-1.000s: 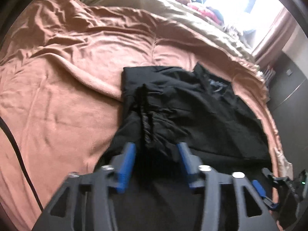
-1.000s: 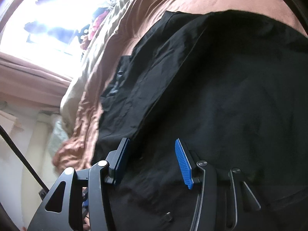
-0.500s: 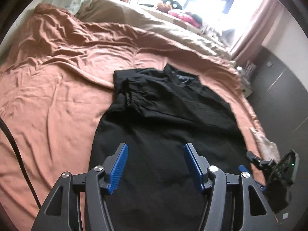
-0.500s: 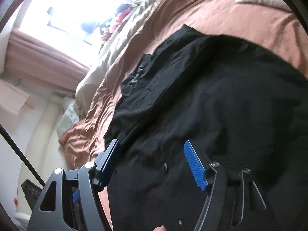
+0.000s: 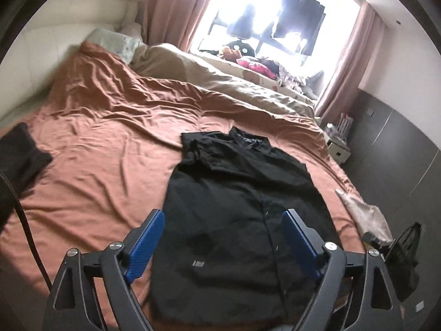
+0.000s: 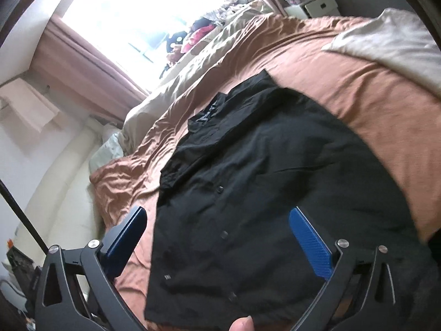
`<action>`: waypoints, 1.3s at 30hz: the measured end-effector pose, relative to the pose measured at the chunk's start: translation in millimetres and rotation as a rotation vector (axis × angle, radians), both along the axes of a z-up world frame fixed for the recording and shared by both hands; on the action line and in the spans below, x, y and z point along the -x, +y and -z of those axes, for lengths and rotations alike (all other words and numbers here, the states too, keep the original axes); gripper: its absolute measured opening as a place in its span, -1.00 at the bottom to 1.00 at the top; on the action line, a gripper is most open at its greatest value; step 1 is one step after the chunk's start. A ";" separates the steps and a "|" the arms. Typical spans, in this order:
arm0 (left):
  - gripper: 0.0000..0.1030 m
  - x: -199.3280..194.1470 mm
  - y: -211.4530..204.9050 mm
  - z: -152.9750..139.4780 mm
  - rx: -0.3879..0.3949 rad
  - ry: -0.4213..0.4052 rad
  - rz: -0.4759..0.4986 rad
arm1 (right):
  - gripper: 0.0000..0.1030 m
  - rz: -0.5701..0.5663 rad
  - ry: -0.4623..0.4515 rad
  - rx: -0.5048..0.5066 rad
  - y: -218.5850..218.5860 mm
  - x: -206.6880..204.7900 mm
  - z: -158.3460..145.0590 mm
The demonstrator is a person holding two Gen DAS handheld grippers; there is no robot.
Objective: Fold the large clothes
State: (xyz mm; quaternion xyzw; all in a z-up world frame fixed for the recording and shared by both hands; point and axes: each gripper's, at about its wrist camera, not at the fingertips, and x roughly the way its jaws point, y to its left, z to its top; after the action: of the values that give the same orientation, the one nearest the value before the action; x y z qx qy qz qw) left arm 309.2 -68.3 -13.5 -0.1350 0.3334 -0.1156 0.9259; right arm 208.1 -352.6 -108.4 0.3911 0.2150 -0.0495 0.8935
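Note:
A black button-up shirt point(image 5: 242, 201) lies flat on the rust-coloured bedspread point(image 5: 104, 149), collar toward the window, its sleeves folded in over the body. My left gripper point(image 5: 223, 244) hovers above the shirt's hem end, its jaws opening, blue pads wide apart with nothing between them. In the right wrist view the same shirt point(image 6: 261, 193) fills the middle, its button placket showing. My right gripper point(image 6: 223, 238) hangs over the hem too, jaws opening wide, empty. A fingertip point(image 6: 242, 324) shows at the bottom edge.
A beige duvet point(image 5: 234, 82) and soft toys point(image 5: 248, 60) lie near the bright window. A dark garment point(image 5: 19, 154) sits at the bed's left edge, a pale cloth point(image 6: 391, 47) at its right. Dark cabinets point(image 5: 399, 165) and a small white stand point(image 5: 337, 144) line the right wall.
Both grippers let go of the black cloth, pulled back and rose from the shirt, and their jaws opened wider. The shirt now lies flat and shows in full.

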 end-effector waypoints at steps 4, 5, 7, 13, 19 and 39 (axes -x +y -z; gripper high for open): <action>1.00 33.1 7.5 -1.3 -0.033 0.000 -0.015 | 1.00 0.024 0.017 0.036 -3.0 40.3 -13.8; 1.00 40.4 8.8 -1.1 -0.052 0.006 -0.020 | 1.00 0.033 0.009 0.048 -2.3 49.1 -17.1; 1.00 52.3 12.1 0.4 -0.076 0.024 -0.028 | 1.00 0.042 0.004 0.074 2.7 67.3 -23.2; 1.00 88.8 20.4 7.5 -0.114 0.059 -0.046 | 1.00 0.071 0.028 0.143 13.6 116.7 -20.5; 1.00 126.6 27.5 9.5 -0.130 0.026 -0.040 | 1.00 0.107 0.024 0.246 20.7 149.4 -31.6; 1.00 139.4 68.5 56.0 -0.171 0.035 -0.064 | 1.00 0.032 0.098 0.319 0.6 168.2 1.1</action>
State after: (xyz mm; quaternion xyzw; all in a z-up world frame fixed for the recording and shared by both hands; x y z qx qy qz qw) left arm 169.8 0.3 -69.6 -0.0681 0.3537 -0.0547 0.9313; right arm 39.9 -352.0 -109.5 0.2448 0.2415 -0.1163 0.9318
